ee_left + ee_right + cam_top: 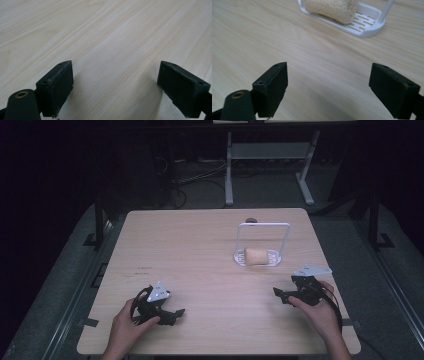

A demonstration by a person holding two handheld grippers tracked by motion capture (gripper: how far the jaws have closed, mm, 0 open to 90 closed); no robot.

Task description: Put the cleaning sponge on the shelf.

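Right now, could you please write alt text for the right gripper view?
A tan loofah sponge lies on a white slotted tray at the far side of a light wooden table. The right gripper has its black jaws wide apart, with nothing between them.

From my high view the room is dim, nearly black at the edges, and only the tabletop catches even overhead light, without glare. Detail there is soft and grainy. My two gripper views are brighter: the wood grain reads clearly, soft shadows spread under the near dark jaws, and the far edges blur slightly.
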